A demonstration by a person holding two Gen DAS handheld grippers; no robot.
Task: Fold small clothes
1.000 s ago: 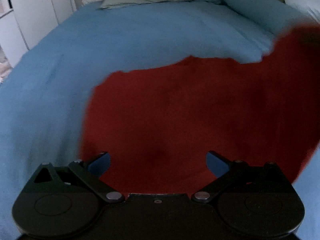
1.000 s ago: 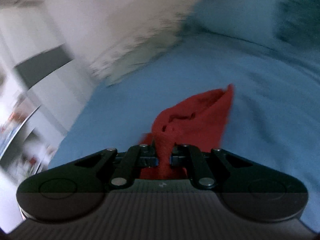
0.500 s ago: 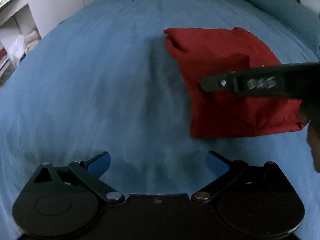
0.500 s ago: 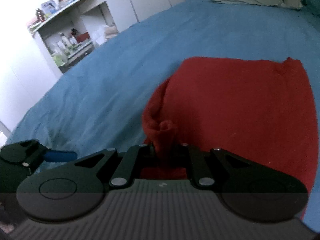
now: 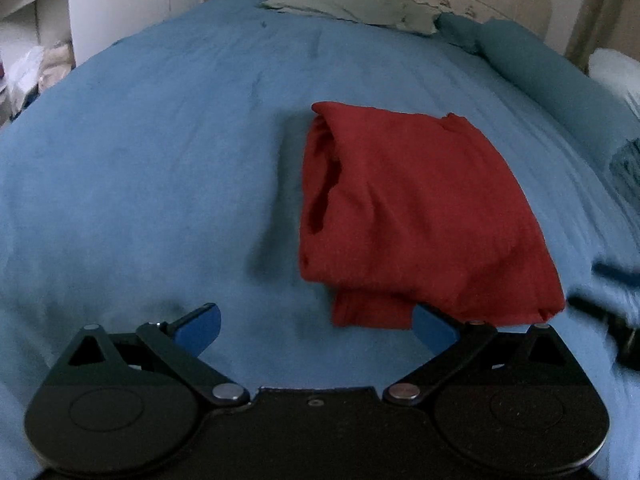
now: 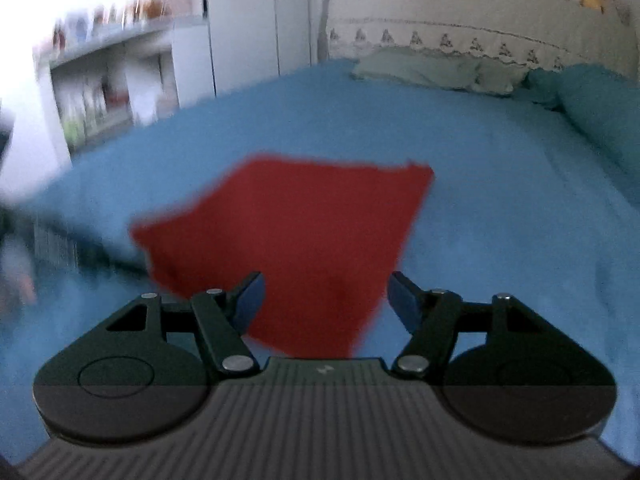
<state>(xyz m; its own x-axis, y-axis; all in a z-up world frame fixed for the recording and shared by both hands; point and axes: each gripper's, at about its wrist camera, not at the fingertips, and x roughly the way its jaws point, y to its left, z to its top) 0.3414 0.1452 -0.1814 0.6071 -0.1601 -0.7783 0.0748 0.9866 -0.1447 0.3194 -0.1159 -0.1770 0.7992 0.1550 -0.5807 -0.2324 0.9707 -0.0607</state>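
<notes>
my left tool (image 5: 316,326) is spread wide with nothing between its blue pads (image 5: 200,326), hovering over the blue bedspread (image 5: 140,168). just past its right pad lies the red garment (image 5: 416,216), folded into a rough rectangle on the bed, with a lower layer poking out at the near edge and an open fold along its left side. my right tool (image 6: 324,300) is also wide apart and holds nothing; the same red garment (image 6: 304,232) sits flat just ahead of it, its near corner reaching between the pads, though this view is blurred. at the far right of the left view a dark blurred shape is likely my other tool. farther off, a grey-green pillow (image 5: 352,4) rests at the head of the bed beside a teal bolster (image 5: 532,60), under a white headboard (image 6: 460,20). white shelves (image 6: 104,76) stand to the left.
</notes>
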